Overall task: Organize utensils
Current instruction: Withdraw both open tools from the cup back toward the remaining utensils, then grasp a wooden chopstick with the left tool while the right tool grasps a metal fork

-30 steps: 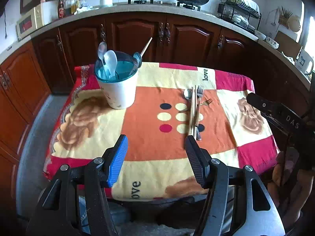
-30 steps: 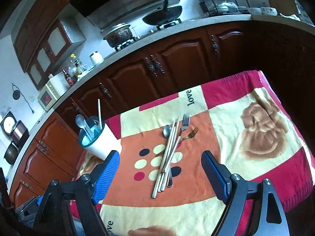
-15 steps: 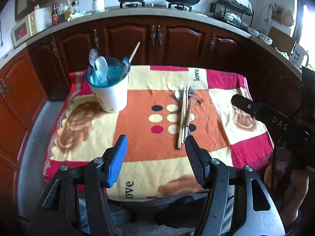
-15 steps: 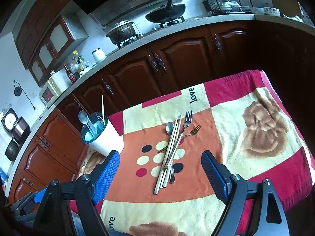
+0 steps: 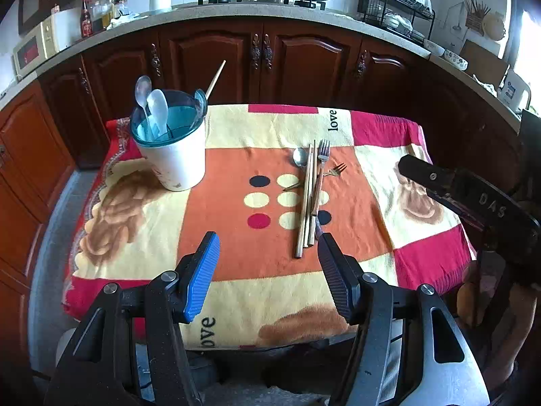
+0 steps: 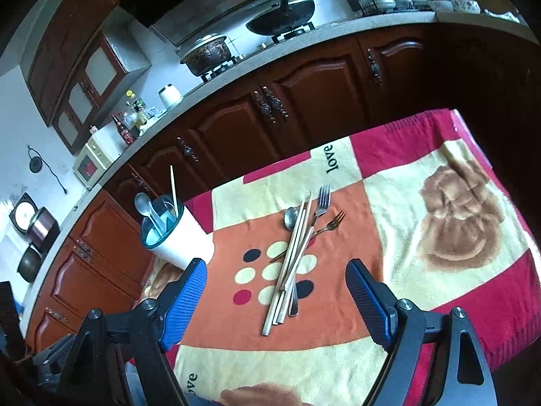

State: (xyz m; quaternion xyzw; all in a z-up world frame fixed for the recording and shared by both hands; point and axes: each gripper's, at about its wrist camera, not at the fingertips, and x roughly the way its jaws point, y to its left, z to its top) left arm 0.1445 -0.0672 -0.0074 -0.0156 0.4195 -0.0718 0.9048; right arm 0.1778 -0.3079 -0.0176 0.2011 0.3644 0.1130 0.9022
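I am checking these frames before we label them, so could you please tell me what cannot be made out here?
- Holder, both views: its inside below the teal rim, hidden by its own wall.
- Pile of utensils, both views: the exact count, since chopsticks cover the pieces beneath.
- Right tool, left wrist view: only a dark side shows, its fingertips cut off.
- Left tool: not clearly visible in the right wrist view.

Dark red-brown wooden cabinets (image 5: 216,54) curve along the far side under a pale speckled stone counter (image 5: 236,10). White wall tiles (image 6: 142,57) rise behind the stove. Grey floor (image 5: 50,230) shows at left; bright daylight enters through a window (image 5: 527,44) far right.
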